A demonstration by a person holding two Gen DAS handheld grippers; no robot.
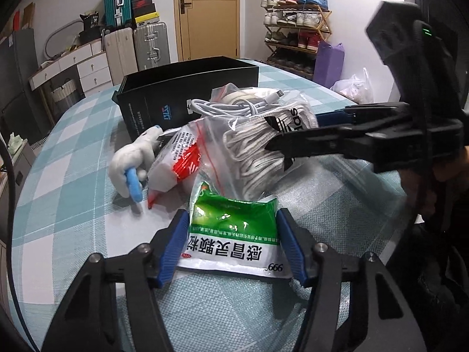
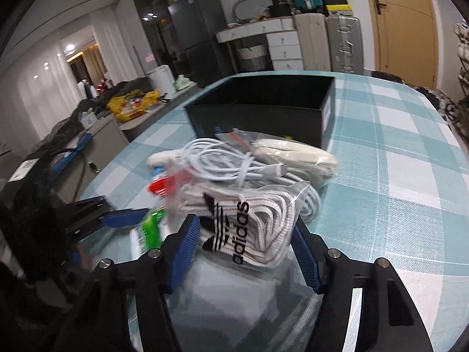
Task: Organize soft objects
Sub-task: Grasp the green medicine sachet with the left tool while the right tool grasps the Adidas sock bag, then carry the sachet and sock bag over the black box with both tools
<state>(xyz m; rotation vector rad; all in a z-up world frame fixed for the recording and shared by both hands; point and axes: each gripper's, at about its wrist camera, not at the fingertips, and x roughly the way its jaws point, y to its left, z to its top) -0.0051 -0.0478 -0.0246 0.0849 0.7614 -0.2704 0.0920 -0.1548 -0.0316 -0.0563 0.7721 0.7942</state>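
A green and white medicine sachet (image 1: 234,234) lies on the checked tablecloth (image 1: 73,161), and my left gripper (image 1: 232,217) has its blue pads against both side edges. A clear zip bag of white laces with an adidas label (image 2: 234,220) sits between the pads of my right gripper (image 2: 244,224), which touch its sides. From the left wrist view, the right gripper (image 1: 293,133) reaches in from the right around that bag (image 1: 255,152). A white plush toy with a blue part (image 1: 129,158), a red and white packet (image 1: 178,161) and a coiled white cable (image 1: 231,107) lie in the pile.
An open black box (image 2: 263,117) stands behind the pile on the table. A cream roll in a bag (image 2: 296,152) lies beside the cable (image 2: 222,164). Suitcases (image 1: 149,44), a shoe rack (image 1: 296,29) and a purple bag (image 1: 328,61) stand beyond the table.
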